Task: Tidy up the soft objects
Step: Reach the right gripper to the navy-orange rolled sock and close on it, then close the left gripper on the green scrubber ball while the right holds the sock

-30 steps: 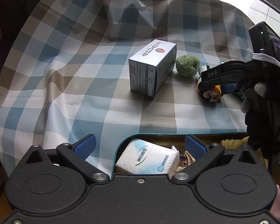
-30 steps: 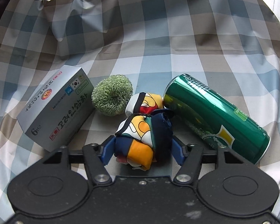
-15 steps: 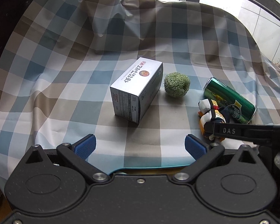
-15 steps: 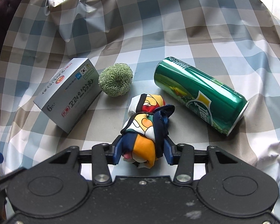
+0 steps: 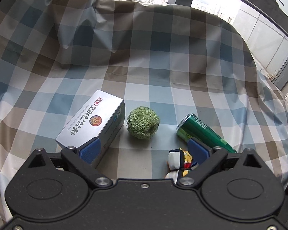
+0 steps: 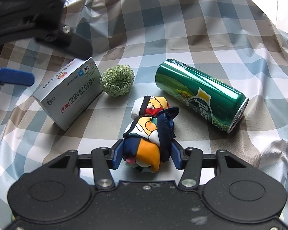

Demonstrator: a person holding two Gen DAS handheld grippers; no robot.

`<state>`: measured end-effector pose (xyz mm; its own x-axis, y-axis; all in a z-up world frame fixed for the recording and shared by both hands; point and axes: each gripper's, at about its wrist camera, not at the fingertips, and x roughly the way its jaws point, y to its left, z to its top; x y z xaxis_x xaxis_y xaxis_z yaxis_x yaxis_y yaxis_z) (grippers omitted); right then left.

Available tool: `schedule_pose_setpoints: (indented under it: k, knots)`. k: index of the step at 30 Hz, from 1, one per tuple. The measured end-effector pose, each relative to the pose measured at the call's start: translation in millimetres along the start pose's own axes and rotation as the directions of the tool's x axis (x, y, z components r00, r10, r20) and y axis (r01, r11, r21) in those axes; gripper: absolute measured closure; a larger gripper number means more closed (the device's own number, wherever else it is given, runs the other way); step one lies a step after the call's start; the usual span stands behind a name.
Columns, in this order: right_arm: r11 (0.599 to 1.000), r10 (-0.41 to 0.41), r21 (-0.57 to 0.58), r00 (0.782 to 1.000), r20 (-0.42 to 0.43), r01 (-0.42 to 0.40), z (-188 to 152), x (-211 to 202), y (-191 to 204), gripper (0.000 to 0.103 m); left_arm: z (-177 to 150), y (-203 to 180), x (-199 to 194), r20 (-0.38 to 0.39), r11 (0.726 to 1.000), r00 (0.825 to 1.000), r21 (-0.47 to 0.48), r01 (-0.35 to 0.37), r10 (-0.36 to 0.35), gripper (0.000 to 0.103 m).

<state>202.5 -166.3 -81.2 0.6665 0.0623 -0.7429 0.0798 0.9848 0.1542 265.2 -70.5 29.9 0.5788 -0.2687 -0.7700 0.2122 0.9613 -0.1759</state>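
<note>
A knotted colourful cloth bundle (image 6: 147,134) lies on the checked tablecloth. My right gripper (image 6: 146,154) is shut on its near end. The bundle also shows in the left wrist view (image 5: 179,161), low right. A green fuzzy scrubber ball (image 5: 143,125) sits beside a silver tea box (image 5: 92,122); both show in the right wrist view, the ball (image 6: 117,80) and the box (image 6: 69,94). My left gripper (image 5: 144,150) is open and empty, hovering above the box and ball; it shows at upper left in the right wrist view (image 6: 28,48).
A green drink can (image 6: 201,94) lies on its side right of the bundle, also in the left wrist view (image 5: 203,134). The checked tablecloth (image 5: 144,57) rises in folds at the back, with a window behind it.
My left gripper has moved forward from over a bin of soft items to above the box and ball. My right gripper has closed on the cloth bundle and drawn back slightly.
</note>
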Motion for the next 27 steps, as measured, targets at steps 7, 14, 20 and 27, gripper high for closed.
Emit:
schedule_pose_setpoints:
  k: [7,14,20,27]
  knots:
    - [1.000,0.012,0.008,1.000,0.011,-0.012,-6,1,-2,0.049,19,-13,39,-0.032,0.996,0.999,-0.079,-0.044,0.042,0.012]
    - [1.000,0.027,-0.008,0.999,0.020,-0.027,-10,2,-1,0.048,25,-22,72,-0.072,0.989,0.994,-0.112,-0.093,0.086,0.016]
    - [0.999,0.048,-0.013,0.998,0.026,-0.048,-12,0,-2,0.046,31,-23,91,-0.095,0.985,0.988,-0.113,-0.130,0.119,0.016]
    - [0.997,0.077,0.010,0.997,0.019,-0.078,-11,2,-9,0.044,34,-20,109,-0.136,0.984,0.983,-0.113,-0.139,0.124,0.017]
